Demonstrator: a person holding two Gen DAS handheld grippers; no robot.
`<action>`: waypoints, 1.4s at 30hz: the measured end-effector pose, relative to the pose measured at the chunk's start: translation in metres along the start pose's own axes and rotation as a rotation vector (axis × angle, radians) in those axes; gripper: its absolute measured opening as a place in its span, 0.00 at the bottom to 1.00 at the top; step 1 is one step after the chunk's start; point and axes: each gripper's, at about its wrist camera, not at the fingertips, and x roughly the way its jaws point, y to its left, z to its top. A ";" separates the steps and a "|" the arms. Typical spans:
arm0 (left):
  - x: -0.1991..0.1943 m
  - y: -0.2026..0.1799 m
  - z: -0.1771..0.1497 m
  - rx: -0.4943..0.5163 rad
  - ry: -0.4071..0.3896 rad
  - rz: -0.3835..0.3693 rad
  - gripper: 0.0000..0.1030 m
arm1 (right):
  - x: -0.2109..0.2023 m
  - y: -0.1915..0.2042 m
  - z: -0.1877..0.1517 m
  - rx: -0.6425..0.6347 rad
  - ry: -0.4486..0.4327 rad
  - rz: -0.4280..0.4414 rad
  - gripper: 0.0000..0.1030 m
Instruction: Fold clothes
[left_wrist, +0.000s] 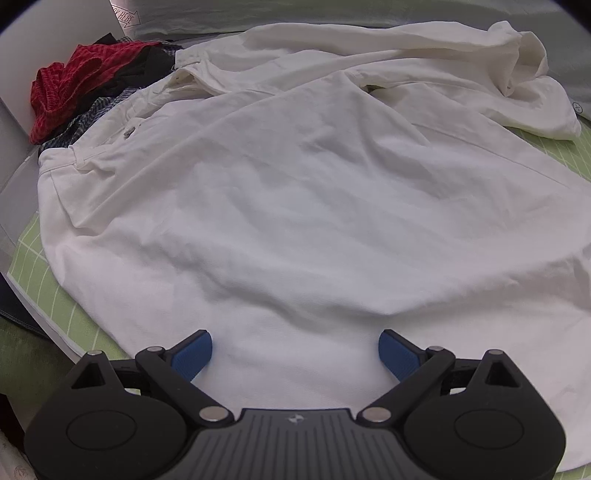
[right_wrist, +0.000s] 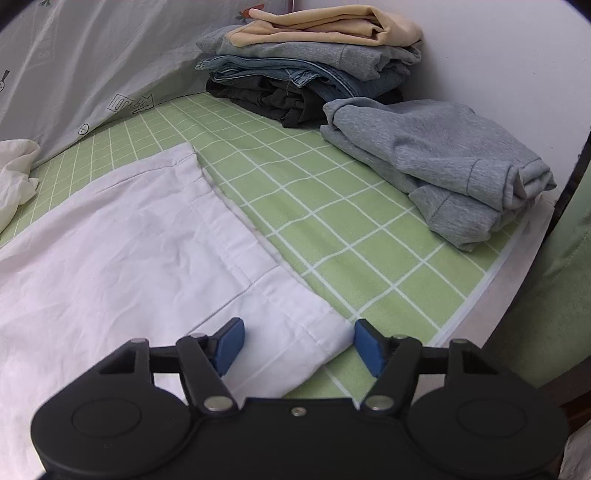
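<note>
Left gripper jaws apart over near hem of white shirt, nothing held

Right gripper jaws apart astride shirt corner on green grid sheet

Risk: pinch catches one layer only, fold skews

Far sleeve bunched, may drag crooked

Unfolded heap touches collar, could snag; grey folded sweatshirt clear of shirt

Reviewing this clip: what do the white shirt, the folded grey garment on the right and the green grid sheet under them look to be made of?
White shirt: thin woven cloth, likely cotton or linen, matte, with fine creases and stitched hems. Folded grey garment: thick heathered knit, probably sweatshirt fleece, with ribbed cuffs. Green grid sheet: smooth, matte printed fabric, slightly fuzzy; fibre unclear.
</note>
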 end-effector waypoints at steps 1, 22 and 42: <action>-0.001 -0.001 -0.001 -0.002 -0.002 0.003 0.94 | -0.001 0.000 0.001 -0.003 -0.009 0.022 0.26; -0.013 0.012 0.004 -0.003 0.023 -0.046 0.95 | -0.027 0.016 0.024 -0.165 -0.076 -0.192 0.61; 0.045 0.055 0.145 -0.231 -0.033 -0.012 0.95 | 0.047 0.221 0.102 -0.235 -0.015 0.137 0.68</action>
